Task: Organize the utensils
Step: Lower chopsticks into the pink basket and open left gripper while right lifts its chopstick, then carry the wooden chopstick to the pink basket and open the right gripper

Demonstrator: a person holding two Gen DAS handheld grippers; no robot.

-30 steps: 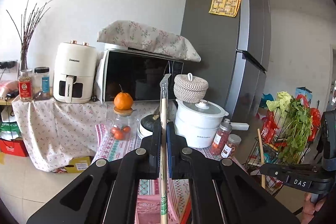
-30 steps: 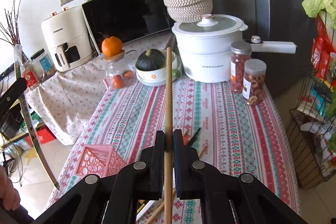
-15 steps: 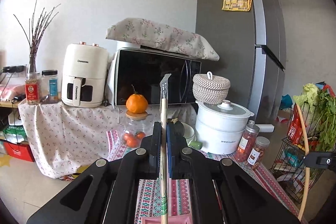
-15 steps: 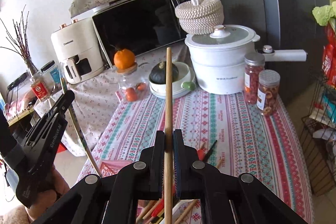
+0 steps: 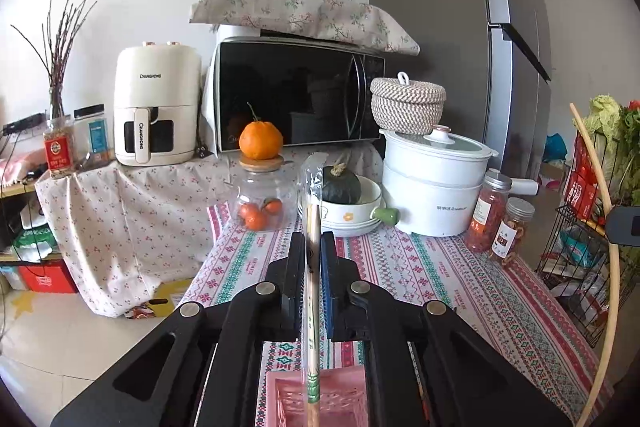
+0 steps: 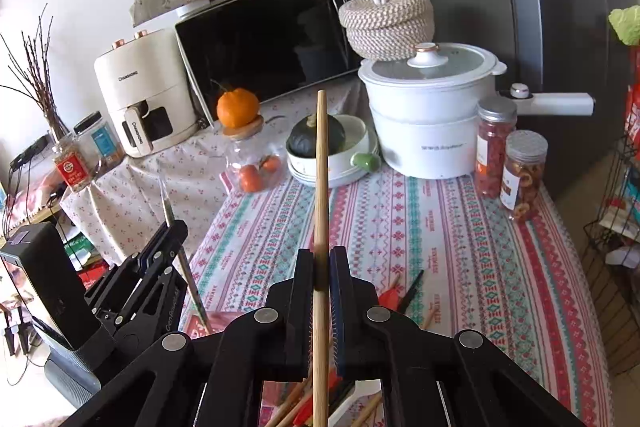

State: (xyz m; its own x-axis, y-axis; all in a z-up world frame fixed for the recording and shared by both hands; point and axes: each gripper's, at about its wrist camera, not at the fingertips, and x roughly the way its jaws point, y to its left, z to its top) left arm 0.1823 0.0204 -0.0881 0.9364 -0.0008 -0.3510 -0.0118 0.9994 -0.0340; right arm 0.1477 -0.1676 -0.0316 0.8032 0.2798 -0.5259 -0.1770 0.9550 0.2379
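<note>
The worktop (image 6: 460, 227) in its patterned cloth runs from 6 to 12 o'clock ahead of you, pots and jars at the far end. The pink basket (image 5: 320, 399) sits at 6 o'clock under your left tongs (image 5: 314, 263), which are clamped on wrapped chopsticks (image 5: 314, 227) pointing to 12. Your right tongs (image 6: 322, 275) are pinched tight on a bare wooden chopstick (image 6: 321, 187), also pointing to 12, above a pile of loose utensils (image 6: 304, 407) at 6 o'clock. Lower each stick tail-first and upright into the basket, one side at a time, and let go only once the lower end is seated.
</note>
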